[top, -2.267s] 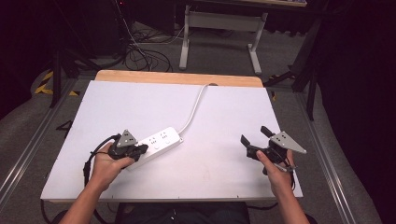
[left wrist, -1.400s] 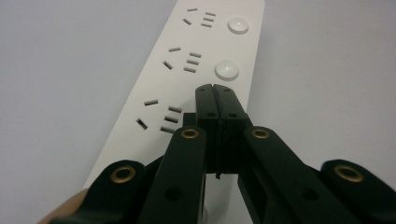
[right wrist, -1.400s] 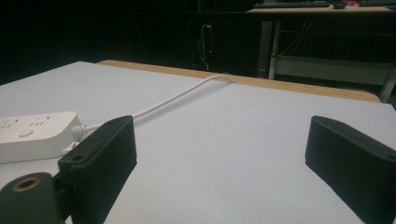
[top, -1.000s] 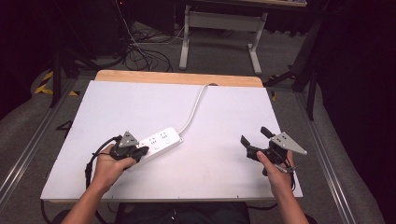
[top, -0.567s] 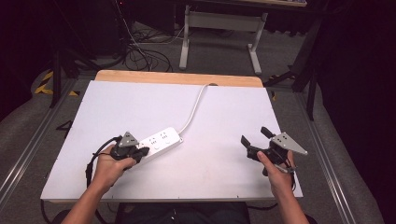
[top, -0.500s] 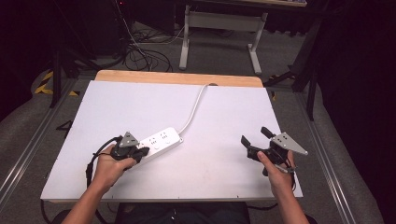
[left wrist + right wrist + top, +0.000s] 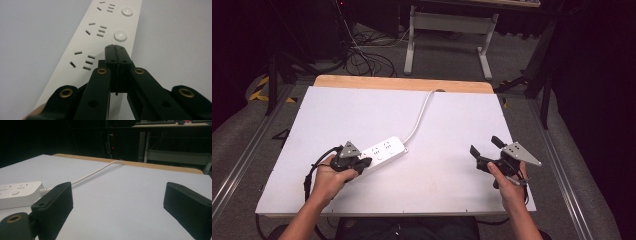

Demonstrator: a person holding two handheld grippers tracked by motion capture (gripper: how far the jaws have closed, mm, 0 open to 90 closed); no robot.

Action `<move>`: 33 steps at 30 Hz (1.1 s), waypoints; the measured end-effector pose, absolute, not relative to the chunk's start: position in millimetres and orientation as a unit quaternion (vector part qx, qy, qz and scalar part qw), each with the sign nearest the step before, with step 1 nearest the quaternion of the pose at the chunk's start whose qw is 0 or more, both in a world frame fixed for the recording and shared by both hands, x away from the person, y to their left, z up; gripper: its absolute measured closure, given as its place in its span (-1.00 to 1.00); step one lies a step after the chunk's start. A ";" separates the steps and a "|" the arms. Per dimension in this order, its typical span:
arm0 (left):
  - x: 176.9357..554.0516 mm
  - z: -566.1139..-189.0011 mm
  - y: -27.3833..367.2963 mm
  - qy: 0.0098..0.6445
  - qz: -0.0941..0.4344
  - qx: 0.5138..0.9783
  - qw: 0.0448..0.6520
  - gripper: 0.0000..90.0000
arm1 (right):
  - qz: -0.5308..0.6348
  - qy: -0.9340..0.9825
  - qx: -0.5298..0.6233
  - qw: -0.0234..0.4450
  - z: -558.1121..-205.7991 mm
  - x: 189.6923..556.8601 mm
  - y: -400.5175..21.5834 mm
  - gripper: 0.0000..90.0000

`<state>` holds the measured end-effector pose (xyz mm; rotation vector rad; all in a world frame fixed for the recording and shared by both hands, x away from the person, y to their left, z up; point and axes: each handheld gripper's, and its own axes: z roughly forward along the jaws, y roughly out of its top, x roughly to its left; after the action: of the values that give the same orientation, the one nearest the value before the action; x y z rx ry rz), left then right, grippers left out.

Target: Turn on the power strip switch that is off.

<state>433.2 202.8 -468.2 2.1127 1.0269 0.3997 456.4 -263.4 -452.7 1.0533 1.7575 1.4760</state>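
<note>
The left gripper [image 7: 115, 47], jaws pressed together, rests its tips on the white power strip [image 7: 100, 32]; the right gripper [image 7: 485, 151] hovers spread apart.

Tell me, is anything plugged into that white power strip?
No: the power strip shows bare sockets, with the shut left gripper over it.

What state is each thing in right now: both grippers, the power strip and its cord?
Left gripper: shut, tips over the power strip.
Right gripper: open, holding nothing.
Power strip: flat on the table, sockets empty.
Cord: attached, running off the far edge.
</note>
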 end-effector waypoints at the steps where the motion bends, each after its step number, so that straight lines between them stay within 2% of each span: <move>1: 433.2 -467.9 202.5 0.400 0.157 0.824 0.369 1.00 | 0.557 0.663 0.397 0.304 -452.7 456.4 -263.5 -0.79; 25: 432.1 -467.0 203.4 0.406 0.157 0.819 0.374 1.00 | 0.556 0.665 0.396 0.304 -452.4 457.4 -263.8 -0.79; 33: 432.3 -467.1 205.7 0.400 0.175 0.816 0.379 0.96 | 0.553 0.668 0.395 0.302 -452.9 458.2 -262.6 -0.79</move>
<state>432.3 205.7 -467.1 2.0833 1.0224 0.4479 458.2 -262.6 -452.9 1.0466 1.7723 1.4673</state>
